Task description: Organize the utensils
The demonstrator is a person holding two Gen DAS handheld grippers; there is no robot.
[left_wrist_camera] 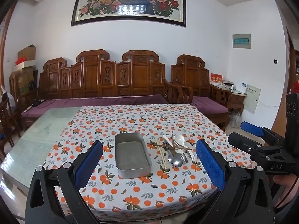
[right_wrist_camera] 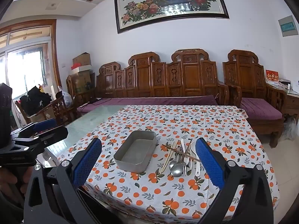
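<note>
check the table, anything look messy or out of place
Yes: the utensils lie in a loose crisscrossed heap of metal spoons, white ceramic spoons and chopsticks on the orange-print tablecloth, right beside the grey rectangular metal tray, which holds nothing. One dark chopstick lies crosswise over the rest.

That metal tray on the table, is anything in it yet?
Empty. The metal tray shows only its bare grey floor in both views; the utensils all lie in a pile beside it on the tablecloth.
</note>
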